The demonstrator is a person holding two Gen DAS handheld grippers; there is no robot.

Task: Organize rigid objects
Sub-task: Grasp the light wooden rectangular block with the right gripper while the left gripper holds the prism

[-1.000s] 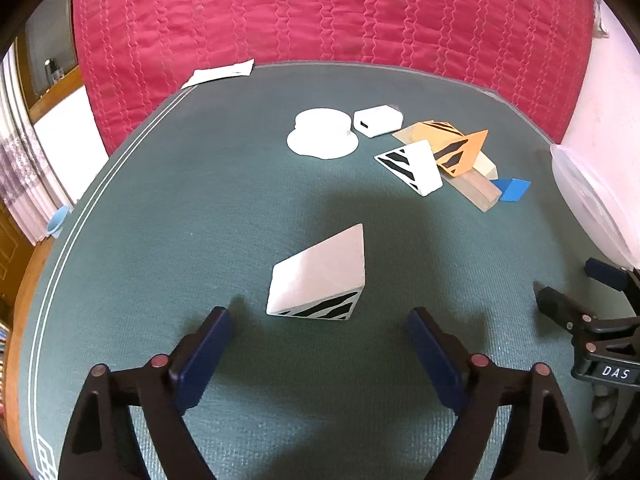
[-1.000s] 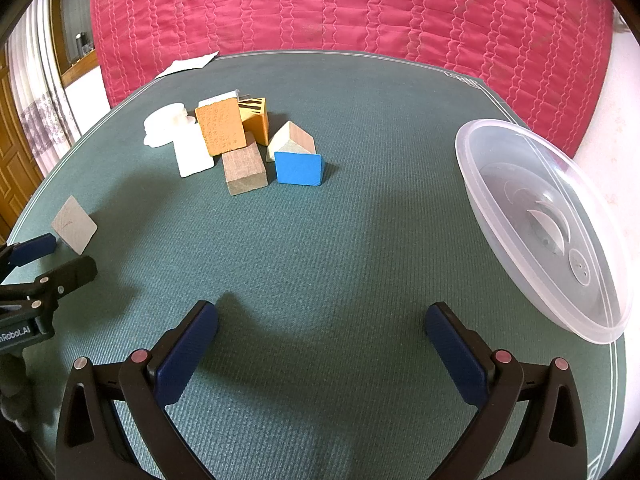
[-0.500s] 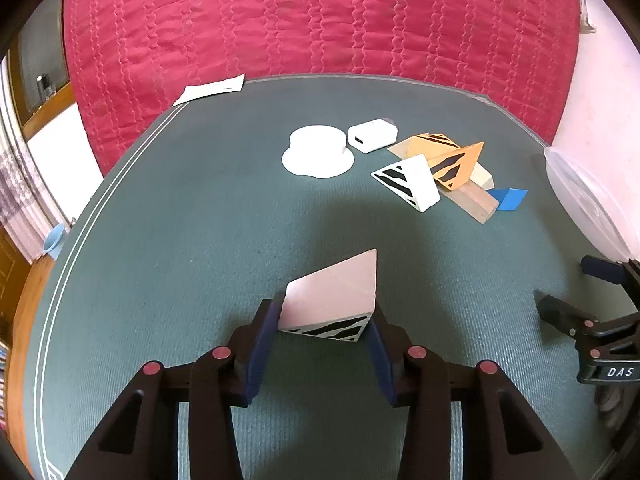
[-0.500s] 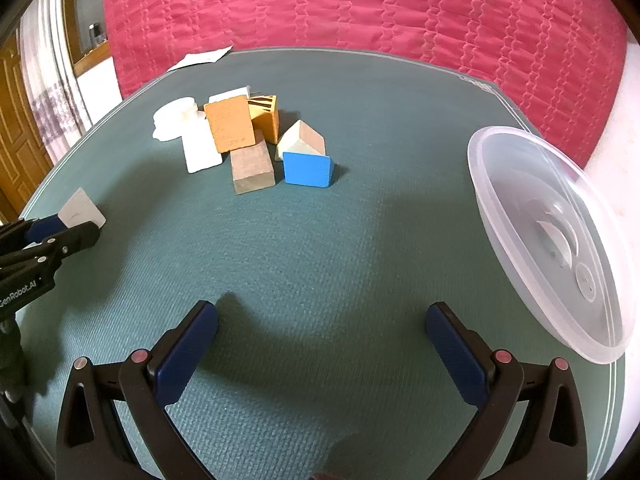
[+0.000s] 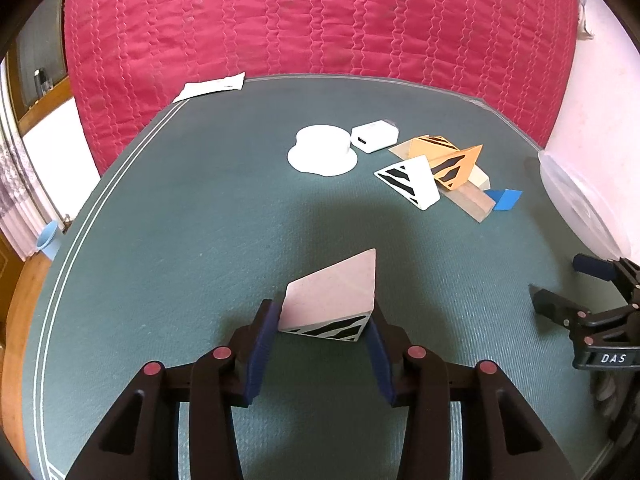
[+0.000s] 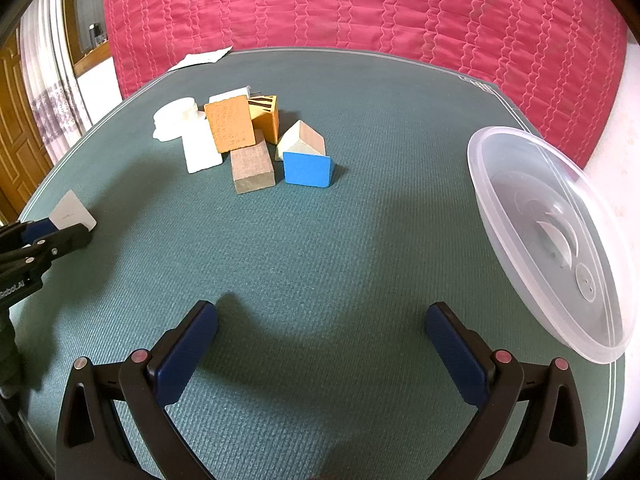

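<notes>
- My left gripper (image 5: 322, 330) has just been closing its jaws, and the blue pads now press both sides of the white wedge block (image 5: 332, 298) with black stripes on its near face. It looks seated on the tabletop (image 5: 200, 220) or barely off it; I cannot tell which.
- I took that block across its short striped end, I judge, because the flat parallel sides give the pads a square bite, while the sloped top would let them slide.
- My right gripper (image 6: 322, 344) hangs over bare green cloth with its jaws wide apart and nothing between them, parked clear of the work.
- The rest of the blocks sit clustered at the far middle: a striped white wedge (image 5: 412, 180), a striped orange wedge (image 5: 456, 164), a brown wooden bar (image 6: 252, 166), a blue piece (image 6: 307, 169) and a pale house-shaped block (image 6: 301, 140), several leaning on or touching one another.
- Just left of that pile are a white round piece (image 5: 322, 152) and a small white box (image 5: 374, 136).
- The clear plastic dish (image 6: 552, 240) lies at the right edge, tilted; I take it for the likely destination, well apart from the block I hold.
</notes>
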